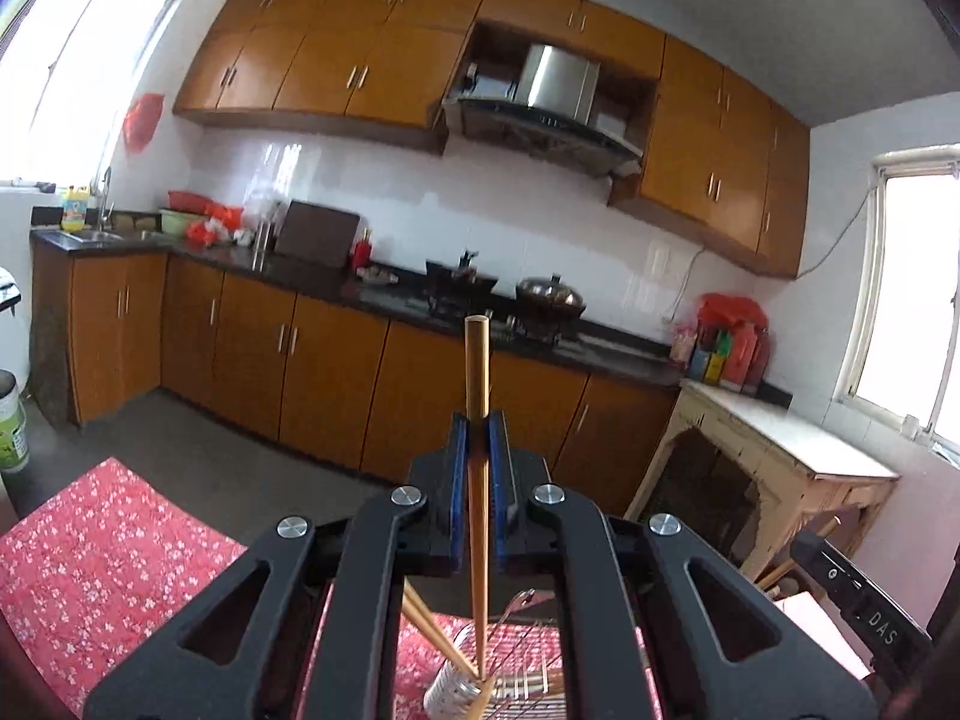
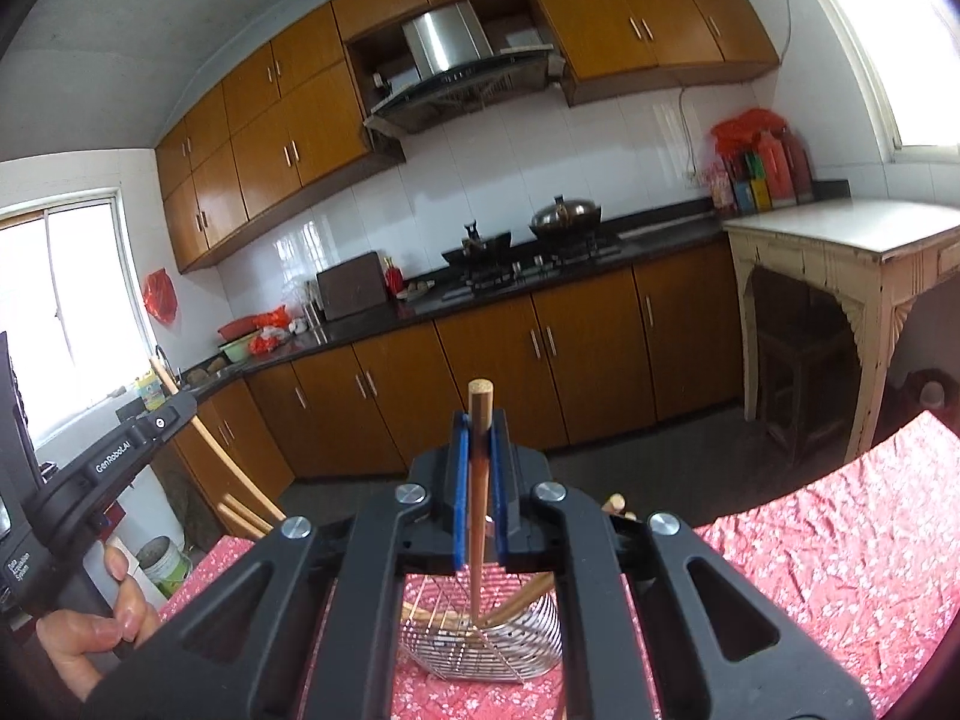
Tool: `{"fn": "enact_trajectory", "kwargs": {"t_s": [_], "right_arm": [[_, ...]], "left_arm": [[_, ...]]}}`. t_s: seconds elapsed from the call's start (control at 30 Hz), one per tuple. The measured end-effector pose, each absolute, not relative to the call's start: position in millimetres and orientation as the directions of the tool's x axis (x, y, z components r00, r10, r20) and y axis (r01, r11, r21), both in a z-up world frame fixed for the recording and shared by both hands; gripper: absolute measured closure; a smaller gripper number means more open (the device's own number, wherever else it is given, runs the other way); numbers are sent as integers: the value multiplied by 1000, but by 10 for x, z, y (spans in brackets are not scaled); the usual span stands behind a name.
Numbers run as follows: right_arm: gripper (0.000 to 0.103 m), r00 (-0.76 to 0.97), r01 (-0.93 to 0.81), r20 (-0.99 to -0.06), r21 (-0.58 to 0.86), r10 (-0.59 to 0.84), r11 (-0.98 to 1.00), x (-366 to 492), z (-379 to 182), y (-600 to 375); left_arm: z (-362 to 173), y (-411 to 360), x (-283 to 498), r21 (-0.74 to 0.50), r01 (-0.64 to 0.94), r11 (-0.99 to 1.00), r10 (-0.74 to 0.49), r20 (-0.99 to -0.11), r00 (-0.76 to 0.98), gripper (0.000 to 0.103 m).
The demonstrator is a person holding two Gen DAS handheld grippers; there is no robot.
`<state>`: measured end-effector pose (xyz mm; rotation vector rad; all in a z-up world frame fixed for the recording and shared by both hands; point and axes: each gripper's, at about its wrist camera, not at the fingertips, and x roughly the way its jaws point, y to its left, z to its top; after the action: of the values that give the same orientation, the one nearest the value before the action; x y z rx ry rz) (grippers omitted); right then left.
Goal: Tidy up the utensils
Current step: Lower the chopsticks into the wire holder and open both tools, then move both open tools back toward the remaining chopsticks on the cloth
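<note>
My left gripper is shut on a wooden chopstick, held upright with its lower tip reaching down into a wire utensil basket on the red floral tablecloth. Other chopsticks lean in that basket. My right gripper is shut on another wooden chopstick, also upright, its lower end over the wire basket, which holds more chopsticks. The left gripper's body and the hand holding it show at the left of the right wrist view.
The table with the red cloth lies below both grippers. Beyond it are kitchen cabinets, a stove with a wok, a cream side table, and a paint bucket on the floor.
</note>
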<state>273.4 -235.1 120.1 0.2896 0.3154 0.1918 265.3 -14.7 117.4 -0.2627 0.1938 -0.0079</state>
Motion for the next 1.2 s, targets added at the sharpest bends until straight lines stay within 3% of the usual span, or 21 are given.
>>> {"fn": "enact_trajectory", "kwargs": {"t_s": [0.27,0.4,0.43,0.47,0.53,0.67,0.9,0.97,1.2], "right_arm": [[95,901,-107,-368,324,229,940,2952,898,-2307],[88,899,-87,-383,320,213,943,2936,853,-2329],[87,900,-84,-381,321,210,943,2923,848,-2332],[83,904,-80,-377,321,204,944,2893,855,-2338],[77,910,-72,-367,317,193,946,2826,884,-2363],[70,925,-56,-344,294,160,954,2631,969,-2421],[68,926,-10,-362,267,110,964,2179,982,-2590],[68,917,4,-386,268,103,963,2021,879,-2654],[68,852,50,-515,256,92,965,1781,289,-2714]], "left_arm": [[972,-108,2760,-258,-18,966,-62,-297,953,96],[991,-93,2732,-248,-11,969,-69,-312,947,94],[1007,-80,2713,-249,-12,969,-69,-311,948,88],[1023,-82,2703,-250,-12,968,-68,-309,949,75],[1074,-70,2653,-246,-20,969,-56,-296,953,63],[1160,-21,2541,-235,-25,972,-43,-278,960,63],[1191,187,2230,-261,-46,964,-28,-271,962,60],[1134,313,2088,-288,-58,956,-33,-300,953,55],[656,582,1802,-254,-114,961,-1,-413,911,54]]}}
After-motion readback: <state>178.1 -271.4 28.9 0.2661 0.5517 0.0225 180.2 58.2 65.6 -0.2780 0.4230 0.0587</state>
